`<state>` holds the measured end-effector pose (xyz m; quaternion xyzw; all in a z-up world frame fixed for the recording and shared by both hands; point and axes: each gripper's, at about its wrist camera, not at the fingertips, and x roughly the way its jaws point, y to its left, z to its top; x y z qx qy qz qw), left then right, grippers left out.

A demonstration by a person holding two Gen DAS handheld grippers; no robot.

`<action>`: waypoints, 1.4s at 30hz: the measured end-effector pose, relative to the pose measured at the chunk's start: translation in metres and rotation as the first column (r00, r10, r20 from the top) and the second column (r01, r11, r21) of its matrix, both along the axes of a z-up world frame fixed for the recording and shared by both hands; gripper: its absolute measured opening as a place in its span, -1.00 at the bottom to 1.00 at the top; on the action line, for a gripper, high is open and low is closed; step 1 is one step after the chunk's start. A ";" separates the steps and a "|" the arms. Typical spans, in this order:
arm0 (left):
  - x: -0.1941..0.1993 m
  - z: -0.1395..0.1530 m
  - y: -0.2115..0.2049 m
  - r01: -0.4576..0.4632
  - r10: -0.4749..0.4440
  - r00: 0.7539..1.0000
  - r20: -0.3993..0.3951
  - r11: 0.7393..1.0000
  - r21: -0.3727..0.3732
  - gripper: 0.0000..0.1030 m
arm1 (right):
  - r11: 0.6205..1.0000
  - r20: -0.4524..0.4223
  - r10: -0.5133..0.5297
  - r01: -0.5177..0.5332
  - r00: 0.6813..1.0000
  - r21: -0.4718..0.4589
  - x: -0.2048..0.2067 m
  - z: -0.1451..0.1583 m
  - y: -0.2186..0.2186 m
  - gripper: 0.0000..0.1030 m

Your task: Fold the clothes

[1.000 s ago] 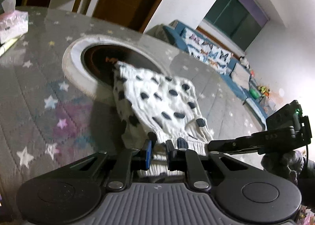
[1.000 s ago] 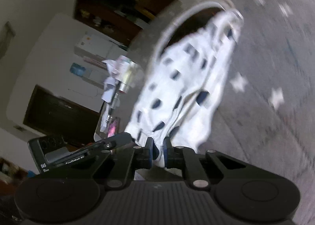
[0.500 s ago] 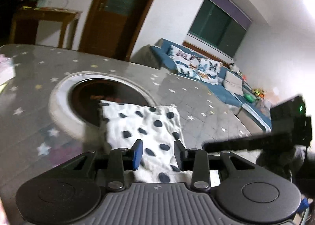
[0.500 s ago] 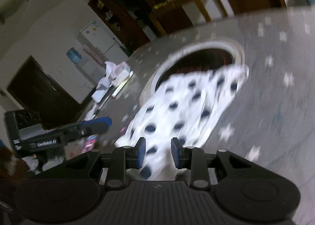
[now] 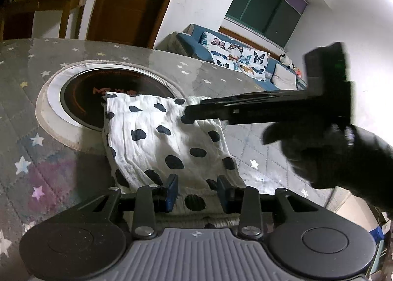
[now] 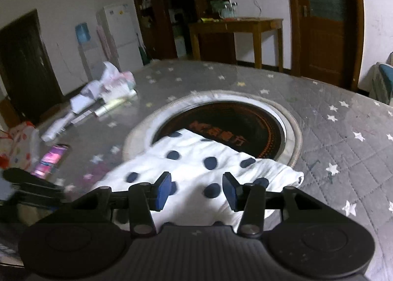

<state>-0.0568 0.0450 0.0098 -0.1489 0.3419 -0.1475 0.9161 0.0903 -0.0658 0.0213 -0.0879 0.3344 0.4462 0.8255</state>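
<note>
White garment with dark spots lying folded on the grey star-print table cover, far edge overlapping the round black inset hob at the table's centre, roughly from 5 to 6 o'clock of the ring. Near hem reaching right under the left gripper. Left gripper fingers apart, blue pads either side of the hem, nothing pinched between them. Right gripper seen in the left wrist view as a blurred black bar coming in from 3 o'clock, tip over the garment's far right corner, gloved right hand on its handle.

From the right wrist view: same garment spread below the right gripper, fingers parted wide, pads clear of the cloth as far as can be told. Hob at 12 o'clock of the garment. Left gripper at 9 o'clock, blurred, state not readable from here. Lit phone on the table near it; crumpled tissues and tubes at 10 o'clock.

Background: wooden side table, white fridge, blue sofa with butterfly cushions.
</note>
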 end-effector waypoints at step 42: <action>0.004 -0.011 0.009 0.023 -0.023 1.000 -0.010 0.998 -0.050 -0.11 | 0.995 0.002 0.023 -0.022 1.000 -0.102 0.056 -0.020 0.069 -0.10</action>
